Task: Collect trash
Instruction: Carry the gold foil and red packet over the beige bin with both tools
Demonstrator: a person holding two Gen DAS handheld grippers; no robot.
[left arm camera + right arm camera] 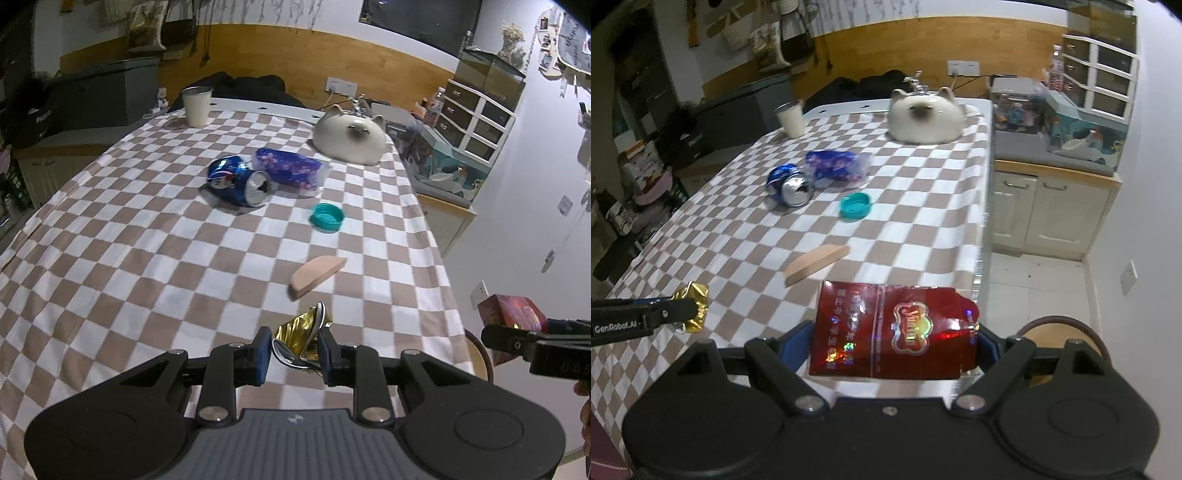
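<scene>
My left gripper (295,350) is shut on a crumpled gold foil wrapper (301,336), held just above the near edge of the checkered table; it also shows in the right wrist view (692,306). My right gripper (894,343) is shut on a torn red cigarette pack (890,328), held over the table's near right corner; the pack shows in the left wrist view (511,314). On the table lie a crushed blue can (240,181), a purple snack wrapper (290,168), a teal bottle cap (327,217) and a tan half-round wooden piece (316,275).
A white cat-shaped ceramic dish (349,138) sits at the far right of the table (129,240), a white cup (197,105) at the far left. A round brown-rimmed bin or stool (1067,328) stands on the floor beside the near right corner. Cabinets (1049,214) line the right wall.
</scene>
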